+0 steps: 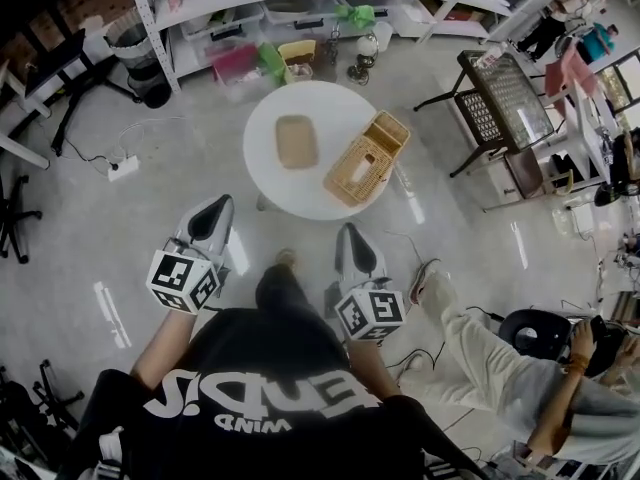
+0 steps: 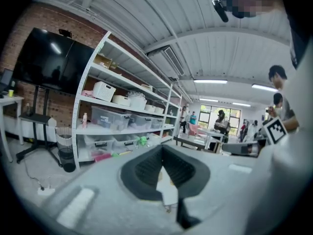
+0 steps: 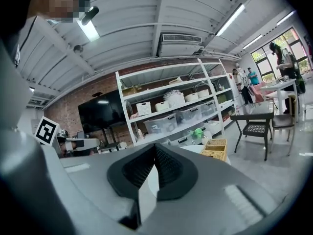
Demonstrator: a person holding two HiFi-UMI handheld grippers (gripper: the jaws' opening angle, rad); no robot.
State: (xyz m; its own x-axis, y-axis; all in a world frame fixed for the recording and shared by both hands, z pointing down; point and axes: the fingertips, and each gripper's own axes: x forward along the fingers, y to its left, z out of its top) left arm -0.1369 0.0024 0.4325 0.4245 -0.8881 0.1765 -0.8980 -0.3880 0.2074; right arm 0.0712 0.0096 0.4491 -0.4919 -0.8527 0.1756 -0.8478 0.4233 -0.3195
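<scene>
A person holds both grippers low over the floor, short of a round white table [image 1: 335,111]. The left gripper [image 1: 221,204] is shut, its dark pads meeting at the tips with nothing between them, as the left gripper view confirms [image 2: 162,151]. The right gripper [image 1: 347,230] is also shut and empty, with its tips together [image 3: 155,148]. A flat tan tray [image 1: 296,141] and a wicker basket [image 1: 366,157] rest on the table. The basket [image 3: 214,148] shows beyond the right gripper's jaws. Both grippers point toward the table and touch neither item.
White shelving with plastic bins [image 1: 300,13] lines the far wall. A black mesh chair [image 1: 500,98] stands right of the table. A seated person [image 1: 500,368] is at the lower right. A waste bin [image 1: 135,53] and a power strip [image 1: 122,168] are at the left.
</scene>
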